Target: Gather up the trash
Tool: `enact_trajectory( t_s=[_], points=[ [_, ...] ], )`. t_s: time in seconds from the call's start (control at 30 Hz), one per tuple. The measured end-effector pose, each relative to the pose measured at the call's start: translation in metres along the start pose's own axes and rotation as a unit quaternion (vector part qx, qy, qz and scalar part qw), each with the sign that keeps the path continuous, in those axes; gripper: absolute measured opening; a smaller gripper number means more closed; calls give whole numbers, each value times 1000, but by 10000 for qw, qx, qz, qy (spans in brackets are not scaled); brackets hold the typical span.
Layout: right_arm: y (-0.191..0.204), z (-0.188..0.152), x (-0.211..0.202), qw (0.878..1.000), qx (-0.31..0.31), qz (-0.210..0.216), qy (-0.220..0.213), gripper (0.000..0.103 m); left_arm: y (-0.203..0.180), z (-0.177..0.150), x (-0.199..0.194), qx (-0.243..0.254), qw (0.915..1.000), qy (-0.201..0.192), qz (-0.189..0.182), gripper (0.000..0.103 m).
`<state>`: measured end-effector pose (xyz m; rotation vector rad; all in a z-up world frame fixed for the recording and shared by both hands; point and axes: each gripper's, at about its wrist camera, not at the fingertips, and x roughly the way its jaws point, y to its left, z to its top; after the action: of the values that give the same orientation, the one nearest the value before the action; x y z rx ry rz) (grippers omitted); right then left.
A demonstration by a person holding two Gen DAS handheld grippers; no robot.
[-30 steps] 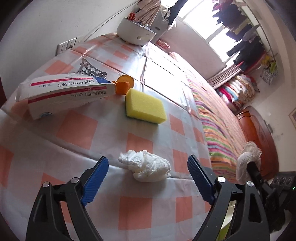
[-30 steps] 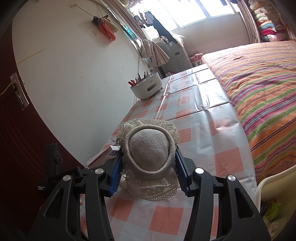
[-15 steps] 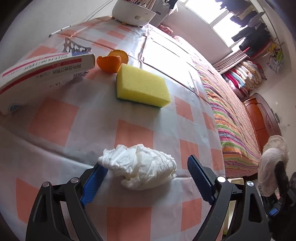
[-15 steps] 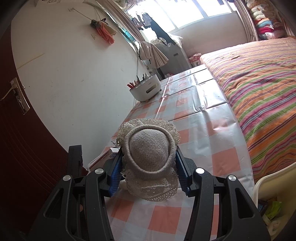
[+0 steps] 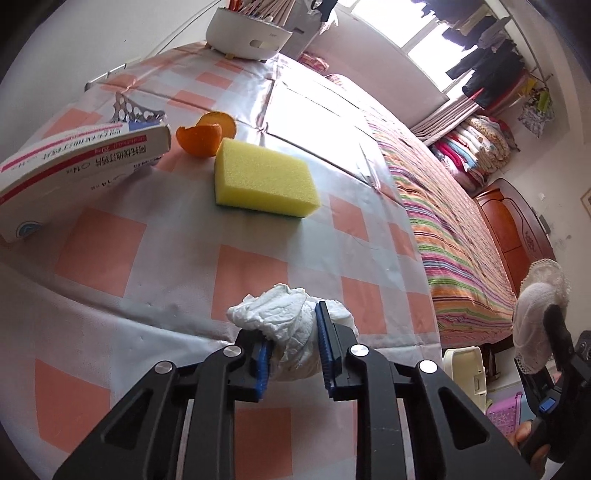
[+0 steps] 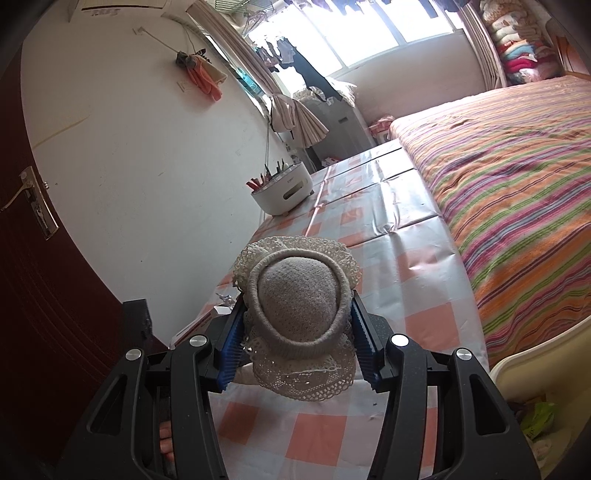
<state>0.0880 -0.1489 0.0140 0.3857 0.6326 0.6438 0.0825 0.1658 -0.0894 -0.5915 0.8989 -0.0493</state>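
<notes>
Gripping: left gripper (image 5: 293,350) clamped on crumpled white tissue (image 5: 284,325), blue pads pressed into both sides of the wad
Tissue position: at near edge of checked tablecloth (image 5: 110,258), bulging forward and up past the fingertips; cannot tell whether resting on the cloth or lifted
Right gripper (image 6: 297,339): jaws closed against knitted lace-trimmed hat (image 6: 299,314), pads on both sides of the grey crown
Hat position: held above the tablecloth, crown facing the camera, lace brim hanging below the fingers
Same hat from left view: at far right edge (image 5: 539,295), off the table side, beside the striped bedspread (image 5: 454,240)
Yellow sponge (image 5: 264,181): flat on the cloth, well beyond the tissue, green layer underneath
Orange peel (image 5: 205,134): two pieces just behind the sponge's far corner
Medicine box (image 5: 74,162): left of sponge, lying tilted, near end touching the peel area
White holder (image 5: 247,26): far end of table, utensils upright inside
Cream bin (image 6: 535,373): lower right of right view, green scrap inside
</notes>
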Motion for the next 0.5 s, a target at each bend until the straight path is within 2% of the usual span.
enact_trajectory(
  t_s=[0.3,0.5],
  points=[
    [-16,-3,-24,9989,31,-371,-271,51,-33,-12,-19,364,9987,-46,-359,22],
    [-40,-19,-60,9921,67,-1047,-685,51,-61,-23,-24,623,9958,78,-673,22]
  ],
)
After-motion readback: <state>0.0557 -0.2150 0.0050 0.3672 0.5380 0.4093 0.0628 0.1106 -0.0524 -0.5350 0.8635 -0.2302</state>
